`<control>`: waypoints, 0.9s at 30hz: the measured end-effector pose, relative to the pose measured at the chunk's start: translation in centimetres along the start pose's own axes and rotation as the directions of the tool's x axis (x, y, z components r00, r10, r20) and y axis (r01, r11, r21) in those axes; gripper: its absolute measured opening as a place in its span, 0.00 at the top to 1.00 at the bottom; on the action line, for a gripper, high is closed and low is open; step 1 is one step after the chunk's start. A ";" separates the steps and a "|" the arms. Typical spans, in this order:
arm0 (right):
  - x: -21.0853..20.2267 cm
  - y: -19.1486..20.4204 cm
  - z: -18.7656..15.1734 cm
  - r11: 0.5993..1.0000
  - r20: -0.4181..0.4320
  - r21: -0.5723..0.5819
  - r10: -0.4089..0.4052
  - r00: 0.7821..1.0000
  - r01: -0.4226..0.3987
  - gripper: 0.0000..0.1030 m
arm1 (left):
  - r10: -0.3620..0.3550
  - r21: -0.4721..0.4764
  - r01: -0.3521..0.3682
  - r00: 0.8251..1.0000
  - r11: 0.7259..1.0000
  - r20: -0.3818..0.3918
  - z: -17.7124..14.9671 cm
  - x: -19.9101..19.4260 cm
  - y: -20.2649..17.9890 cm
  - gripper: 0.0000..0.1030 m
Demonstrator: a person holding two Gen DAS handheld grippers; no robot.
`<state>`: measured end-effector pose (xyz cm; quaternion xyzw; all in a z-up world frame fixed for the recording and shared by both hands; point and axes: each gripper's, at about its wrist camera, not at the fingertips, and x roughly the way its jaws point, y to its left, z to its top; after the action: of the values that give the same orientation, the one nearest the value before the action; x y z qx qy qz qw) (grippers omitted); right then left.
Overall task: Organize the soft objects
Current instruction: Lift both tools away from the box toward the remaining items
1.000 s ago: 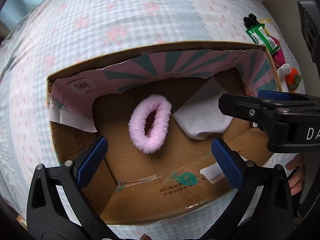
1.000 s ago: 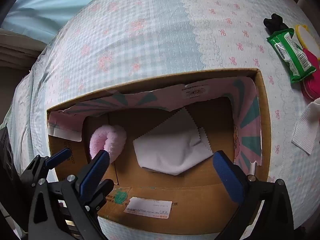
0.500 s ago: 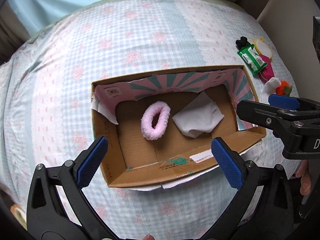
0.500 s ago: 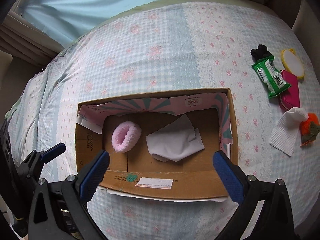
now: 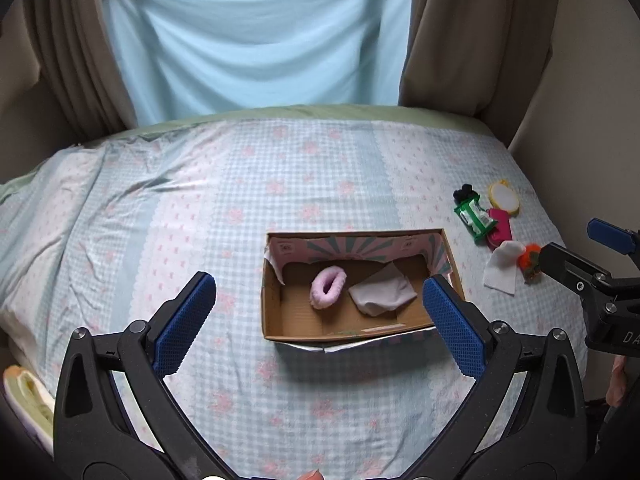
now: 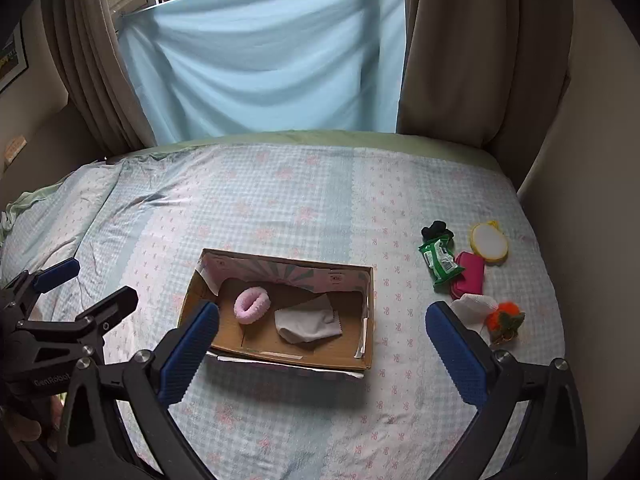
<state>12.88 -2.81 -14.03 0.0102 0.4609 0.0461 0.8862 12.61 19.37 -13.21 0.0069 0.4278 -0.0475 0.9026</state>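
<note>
Both tools hang high above the bed (image 5: pixel 248 184), tipped forward and down toward it. The left hand-held gripper (image 5: pixel 316 312) has its two blue-padded fingers spread wide apart with nothing between them, and the right hand-held gripper (image 6: pixel 320 344) stands just as wide and just as empty; each one shows at the edge of the other's view as a black plastic frame with a blue tip. The bed wears a slightly creased cotton cover in pale blue check with pink flower and bow print, edged by scalloped white bands. In the middle of it sits an open cardboard box (image 6: pixel 296 360) — shallow, rectangular, plain brown corrugated board, with pink and teal striped paper lining its far wall. Inside, on the left half of the floor, lies a fluffy pink ring-shaped scrunchie (image 6: pixel 251 304), and just beside it to the right a thin grey cloth (image 6: pixel 308 320) with a zigzag-cut edge, loosely folded. Well apart from the box, on the cover to the right, is a loose cluster — a black fuzzy scrunchie (image 6: pixel 436 229), a glossy green wipes packet (image 6: pixel 440 264), a round yellow-rimmed mirror (image 6: pixel 489 241), a magenta pouch (image 6: pixel 469 278), a white knit cloth (image 6: pixel 474 307) and an orange pompom (image 6: pixel 505 318).
</note>
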 end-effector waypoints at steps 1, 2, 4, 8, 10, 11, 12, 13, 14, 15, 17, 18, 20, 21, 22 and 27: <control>-1.2 -0.1 -0.3 1.000 0.029 -0.002 -0.005 1.000 0.005 0.00 | 0.001 -0.012 -0.001 1.000 1.000 0.018 0.0 -1.1 0.1 0.00; -2.3 -0.3 -0.6 1.000 0.052 -0.001 -0.011 0.999 0.011 0.00 | -0.002 -0.022 0.002 1.000 1.000 0.030 0.0 -1.8 0.1 0.00; -4.0 -0.7 -1.3 0.999 0.091 0.018 -0.034 0.995 0.033 0.00 | -0.014 -0.029 0.015 0.999 0.999 0.044 0.1 -2.9 0.0 0.00; -6.1 -2.1 -2.4 0.996 0.129 0.079 -0.054 0.990 0.044 0.00 | -0.059 -0.022 0.061 0.996 0.998 0.070 0.6 -3.8 -0.9 0.00; -6.8 -3.0 -2.8 0.992 0.139 0.108 -0.074 0.988 0.059 0.00 | -0.068 -0.027 0.071 0.995 0.997 0.077 0.9 -3.9 -1.5 0.00; -7.2 -3.3 -3.0 0.990 0.145 0.121 -0.088 0.985 0.071 0.00 | -0.085 -0.026 0.087 0.993 0.996 0.076 1.1 -3.9 -1.8 0.00; -7.6 -3.7 -3.2 0.988 0.149 0.132 -0.104 0.983 0.084 0.00 | -0.104 -0.025 0.106 0.992 0.994 0.076 1.3 -3.9 -2.2 0.00; -8.0 -4.1 -3.4 0.984 0.152 0.146 -0.120 0.981 0.098 0.00 | -0.120 -0.023 0.122 0.990 0.992 0.079 1.5 -3.9 -2.6 0.00; -8.4 -4.6 -3.6 0.981 0.157 0.162 -0.135 0.978 0.109 0.00 | -0.132 -0.018 0.134 0.988 0.991 0.084 1.7 -3.9 -3.0 0.00; -8.8 -5.1 -3.8 0.976 0.165 0.180 -0.150 0.975 0.119 0.00 | -0.141 -0.011 0.143 0.986 0.990 0.091 1.9 -3.9 -3.5 0.00; -9.6 -6.1 -4.2 0.967 0.178 0.210 -0.183 0.967 0.144 0.00 | -0.141 0.006 0.142 0.985 0.990 0.101 2.4 -3.8 -4.8 0.00; -9.9 -6.7 -4.3 0.962 0.182 0.221 -0.199 0.963 0.157 0.00 | -0.144 0.012 0.143 0.984 0.990 0.106 2.7 -3.8 -5.4 0.00; -10.5 -8.0 -4.7 0.955 0.186 0.238 -0.223 0.957 0.177 0.00 | -0.162 0.026 0.160 0.981 0.987 0.107 3.2 -3.6 -6.7 0.00; -10.7 -8.8 -4.8 0.951 0.185 0.246 -0.235 0.954 0.187 0.00 | -0.166 0.030 0.164 0.981 0.986 0.103 3.5 -3.5 -7.5 0.00; -10.9 -9.6 -4.9 0.947 0.184 0.255 -0.244 0.952 0.194 0.00 | -0.169 0.033 0.166 0.981 0.986 0.100 3.7 -3.3 -8.3 0.00; -11.1 -14.1 -5.5 0.937 0.185 0.283 -0.261 0.947 0.204 0.00 | -0.168 0.024 0.166 0.983 0.986 0.081 4.7 -1.6 -12.6 0.00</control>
<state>3.10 -17.94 -9.02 0.0764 0.3601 -0.1218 0.9218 14.10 6.67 -8.65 -0.0231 0.3888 -0.1270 0.9122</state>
